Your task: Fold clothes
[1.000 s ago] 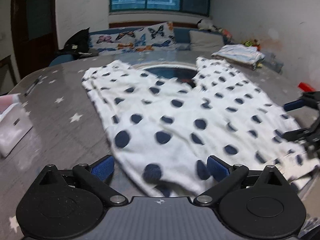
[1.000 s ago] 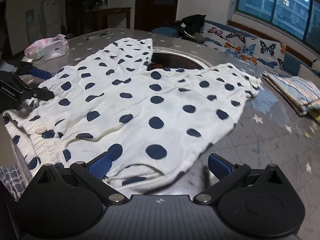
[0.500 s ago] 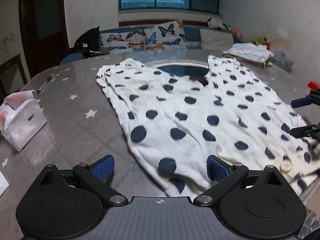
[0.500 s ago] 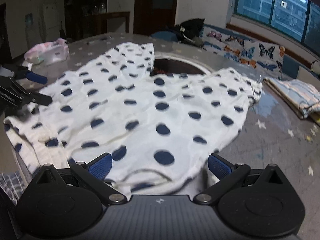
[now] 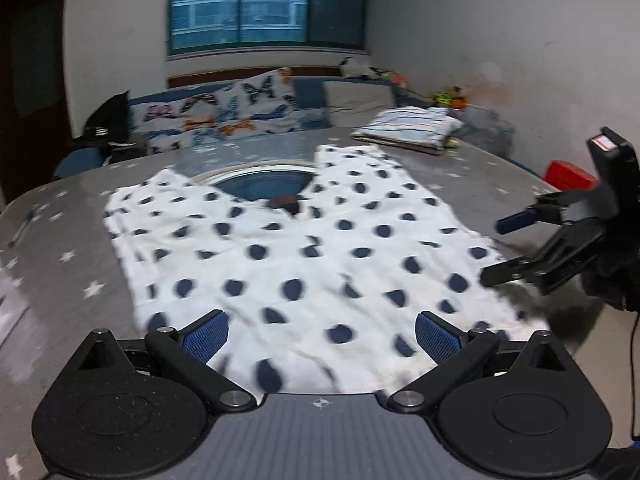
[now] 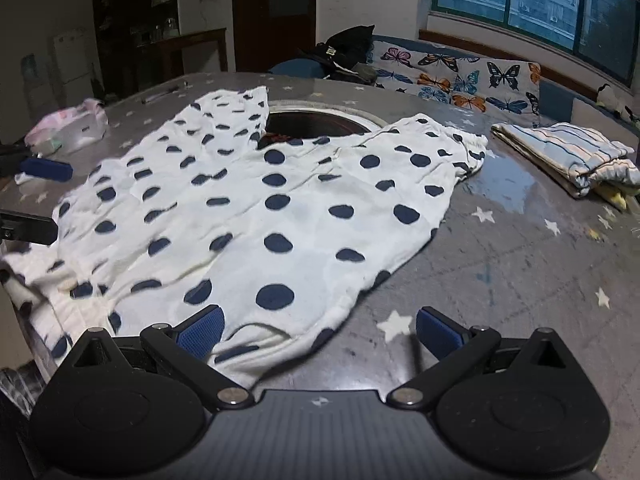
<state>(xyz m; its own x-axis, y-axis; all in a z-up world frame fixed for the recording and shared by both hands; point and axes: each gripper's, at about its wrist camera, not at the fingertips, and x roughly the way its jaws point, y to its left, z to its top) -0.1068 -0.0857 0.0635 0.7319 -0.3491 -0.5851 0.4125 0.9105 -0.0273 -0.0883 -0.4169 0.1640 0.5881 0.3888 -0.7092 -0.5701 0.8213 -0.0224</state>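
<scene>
A grey desk (image 6: 520, 248) with white stars fills both views. White shorts (image 6: 256, 216) with navy dots lie spread flat across it, legs pointing away toward a round recess (image 6: 320, 122) in the desk's middle, waistband at the near edge. A folded striped cloth (image 6: 568, 156) sits well apart at the far right, and a pink bag (image 6: 68, 126) at the far left. The left claw (image 5: 320, 332) hovers low over the waistband, level, its blue pads wide apart and holding nothing. The right claw (image 6: 318, 330) hovers over the shorts' right hem, also spread open and empty. Each claw shows at the edge of the other's view.
</scene>
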